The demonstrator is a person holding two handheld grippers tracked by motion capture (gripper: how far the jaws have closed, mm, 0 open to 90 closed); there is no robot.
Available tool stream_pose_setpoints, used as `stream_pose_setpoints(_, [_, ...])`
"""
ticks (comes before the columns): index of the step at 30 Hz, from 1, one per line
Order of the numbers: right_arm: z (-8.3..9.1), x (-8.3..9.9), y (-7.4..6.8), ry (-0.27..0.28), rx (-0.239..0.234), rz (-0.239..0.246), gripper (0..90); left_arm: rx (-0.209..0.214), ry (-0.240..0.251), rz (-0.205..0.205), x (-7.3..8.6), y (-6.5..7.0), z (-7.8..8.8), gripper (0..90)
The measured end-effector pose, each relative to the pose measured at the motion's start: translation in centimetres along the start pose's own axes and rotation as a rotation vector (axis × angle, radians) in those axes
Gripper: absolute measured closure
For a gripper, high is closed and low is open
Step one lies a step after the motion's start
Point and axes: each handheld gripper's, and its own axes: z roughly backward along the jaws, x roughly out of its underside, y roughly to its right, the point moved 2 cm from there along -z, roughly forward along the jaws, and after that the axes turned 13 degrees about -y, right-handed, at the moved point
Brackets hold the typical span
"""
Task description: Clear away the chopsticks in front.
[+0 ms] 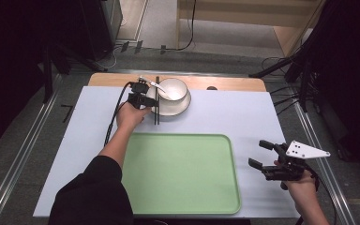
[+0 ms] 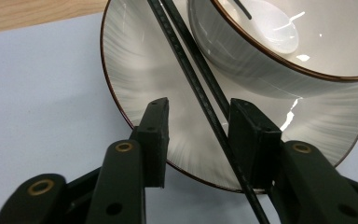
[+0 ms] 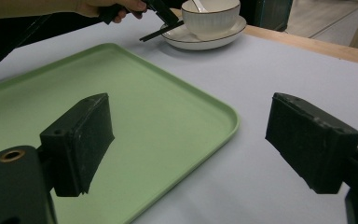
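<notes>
Chopsticks (image 2: 200,100), a thin, stiff, light, slick black pair, lie across the plate (image 2: 135,70) rim at upper centre. Left gripper (image 2: 198,135) jaws straddle them, not yet pinching; grip both mid-length. Right gripper (image 3: 189,140) gapes, empty.

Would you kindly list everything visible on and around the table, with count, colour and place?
chopsticks: two, black, lying across the plate's left side, between the left jaws
plate: one, white with a brown rim, far middle of the table
bowl: one, white, on the plate
spoon: one, white, resting in the bowl
tray: one, light green, near middle
table: one, white sheet over a wooden top
left gripper: one, black, open around the chopsticks
right gripper: one, black, open, right of the tray
</notes>
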Motion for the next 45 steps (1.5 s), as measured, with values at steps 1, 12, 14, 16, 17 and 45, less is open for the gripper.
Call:
stream_pose_setpoints(1, [0.0,0.0,0.0,0.0,-0.001,0.0,15.0,0.0,-0.003,0.008,0.0,0.0,-0.1,63.2])
stream_pose_setpoints(12, [0.0,0.0,0.1,0.001,-0.001,0.003,15.0,0.022,-0.018,0.174,-0.5,-0.1,-1.1,79.8])
stream_pose_setpoints(14, [0.0,0.0,0.1,0.001,-0.002,0.001,15.0,0.024,-0.019,0.195,-0.5,-0.1,-1.2,80.9])
stream_pose_setpoints(16, [0.1,0.0,0.1,0.001,-0.002,0.002,15.0,0.025,-0.017,0.206,-0.5,-0.1,-1.2,82.1])
stream_pose_setpoints(17, [0.1,0.1,0.1,-0.001,-0.004,0.002,15.0,0.022,-0.017,0.213,-0.5,-0.1,-1.2,82.8])
stream_pose_setpoints(45, [0.0,0.0,-0.1,-0.01,-0.008,0.008,15.0,0.033,0.045,0.219,0.5,-3.2,4.9,86.0])
